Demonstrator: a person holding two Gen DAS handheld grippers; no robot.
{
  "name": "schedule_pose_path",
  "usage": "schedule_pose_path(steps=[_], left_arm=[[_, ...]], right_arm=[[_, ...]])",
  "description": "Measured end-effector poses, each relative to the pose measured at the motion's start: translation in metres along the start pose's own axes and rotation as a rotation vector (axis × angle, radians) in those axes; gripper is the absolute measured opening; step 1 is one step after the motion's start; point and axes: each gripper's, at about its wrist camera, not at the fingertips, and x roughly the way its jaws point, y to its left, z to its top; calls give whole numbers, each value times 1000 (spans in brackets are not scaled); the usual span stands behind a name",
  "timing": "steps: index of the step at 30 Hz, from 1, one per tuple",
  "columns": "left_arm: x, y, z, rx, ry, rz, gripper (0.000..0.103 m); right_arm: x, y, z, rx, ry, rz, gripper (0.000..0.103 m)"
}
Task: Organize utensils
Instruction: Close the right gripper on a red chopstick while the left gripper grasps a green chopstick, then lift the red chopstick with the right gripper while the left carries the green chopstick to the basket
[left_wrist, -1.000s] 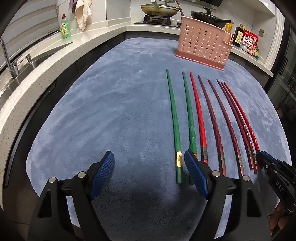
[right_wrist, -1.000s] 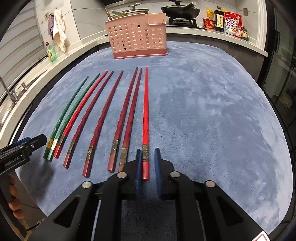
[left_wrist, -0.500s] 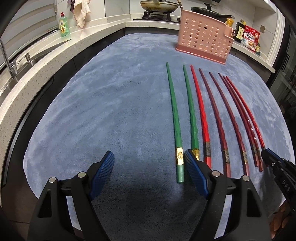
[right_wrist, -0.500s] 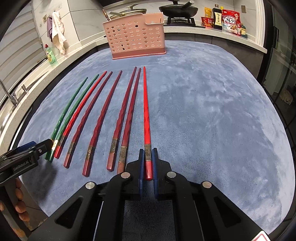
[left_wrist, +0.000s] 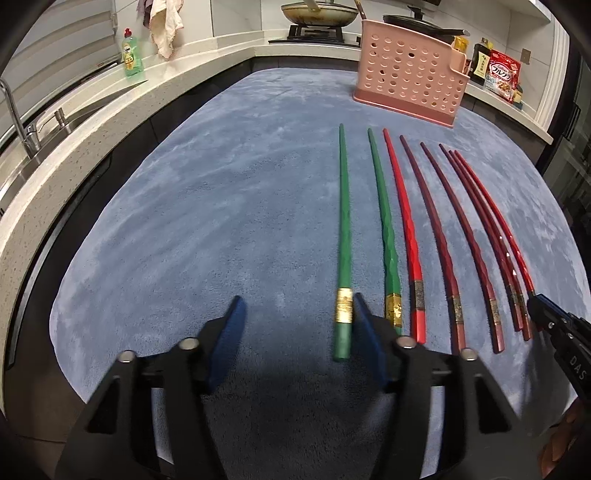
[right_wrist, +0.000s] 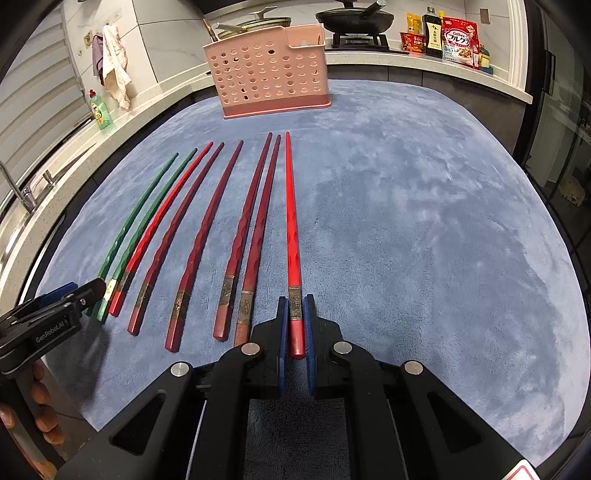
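Observation:
Several chopsticks lie side by side on a blue mat: two green, the rest red and dark red. My left gripper is open low over the mat; the leftmost green chopstick has its handle end just inside the right finger. My right gripper is shut on the handle end of the rightmost bright red chopstick, which points away toward a pink perforated utensil holder. The holder also shows in the left wrist view.
A counter with a sink and faucet runs along the left, with a green soap bottle. Pans on a stove and food packets stand behind the holder. The left gripper shows at the right wrist view's left edge.
My right gripper's fingers have closed onto the bright red chopstick's handle. My left gripper has shifted right, so the leftmost green chopstick's end now lies between its fingers.

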Motion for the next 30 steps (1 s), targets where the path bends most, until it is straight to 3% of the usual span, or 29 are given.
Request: schedule_pose_path(steps=[2,8,19,30], left_arm=[[-1,2,1,-5,4,-19,36],[-1,13,3,-51,20,-64,15],[-3,21,8,-81,52,-111,11],[-32,20,27,-80,20,-162,8]], right_arm=[[0,1,0,-1,1,0,8],[-1,0,0,-2,11,4,7],[-21,-3,2,13,-5,10,7],[-61,-5,30,26,-111,26,7]])
